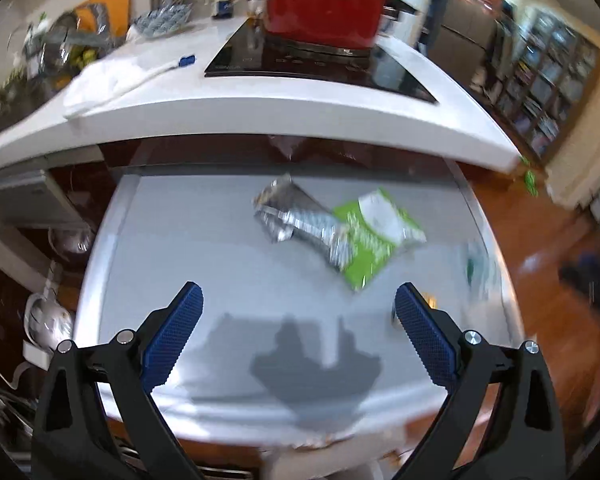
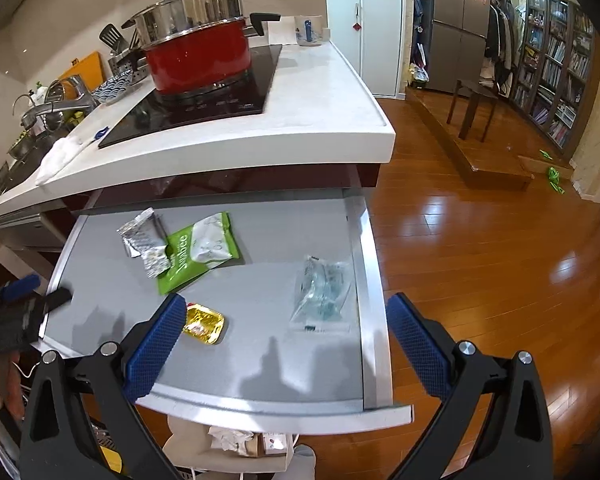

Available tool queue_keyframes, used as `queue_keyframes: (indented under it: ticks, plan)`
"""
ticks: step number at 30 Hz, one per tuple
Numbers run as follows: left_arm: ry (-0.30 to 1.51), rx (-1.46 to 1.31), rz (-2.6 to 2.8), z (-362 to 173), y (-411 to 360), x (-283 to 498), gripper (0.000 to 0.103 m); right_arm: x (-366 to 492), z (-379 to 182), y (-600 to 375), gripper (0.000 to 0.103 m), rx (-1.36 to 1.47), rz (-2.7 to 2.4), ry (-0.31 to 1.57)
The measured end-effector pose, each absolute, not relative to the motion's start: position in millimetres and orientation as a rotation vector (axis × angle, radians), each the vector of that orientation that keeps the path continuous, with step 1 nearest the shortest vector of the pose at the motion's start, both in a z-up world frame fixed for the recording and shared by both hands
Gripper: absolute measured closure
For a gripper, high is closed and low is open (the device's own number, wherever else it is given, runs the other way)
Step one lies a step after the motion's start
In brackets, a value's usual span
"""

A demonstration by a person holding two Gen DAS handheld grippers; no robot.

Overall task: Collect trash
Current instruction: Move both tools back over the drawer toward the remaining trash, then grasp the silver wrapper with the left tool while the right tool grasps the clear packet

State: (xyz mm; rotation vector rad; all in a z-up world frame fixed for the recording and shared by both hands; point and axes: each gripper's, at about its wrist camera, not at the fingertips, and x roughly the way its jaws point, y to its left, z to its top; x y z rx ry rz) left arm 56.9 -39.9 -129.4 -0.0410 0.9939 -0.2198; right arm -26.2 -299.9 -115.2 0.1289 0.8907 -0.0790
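Both grippers, left [image 1: 298,310] & right [image 2: 286,316], hung spread wide & empty over the grey bench [image 2: 260,360], green wrapper [image 2: 198,250], foil wrapper [image 2: 146,240], gold packet [image 2: 204,324] & clear bag [image 2: 322,288] lying loose near its front edge, prob. within reach of the trash bag [image 2: 236,440] below.

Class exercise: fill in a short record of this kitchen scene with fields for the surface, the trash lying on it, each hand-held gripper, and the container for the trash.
Surface: grey pull-out shelf under the white counter
Trash: silver wrapper, green packet, gold wrapper, clear plastic bag
Left hand-held gripper: open, empty
Right hand-held gripper: open, empty
Container: bag below the shelf's front edge, holding some trash
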Motion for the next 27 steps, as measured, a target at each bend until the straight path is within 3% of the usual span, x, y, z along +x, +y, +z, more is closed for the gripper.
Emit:
queue_keyframes:
  ticks: [8, 18, 24, 27]
  plan:
    - [1.090, -0.143, -0.064, -169, -71, 128, 0.006, -1, -150, -312, 0.005, 0.106, -0.107, 0.938]
    - [1.139, -0.157, 0.021, -201, -89, 162, 0.006, 42, -201, -341, 0.006, 0.303, -0.151, 1.061]
    - [1.166, -0.111, 0.039, -218, -85, 166, 0.006, 50, -211, -330, 0.018, 0.246, -0.113, 1.088]
    - [1.182, -0.100, 0.003, -227, -80, 164, 0.019, 54, -219, -328, 0.034, 0.257, -0.075, 1.120]
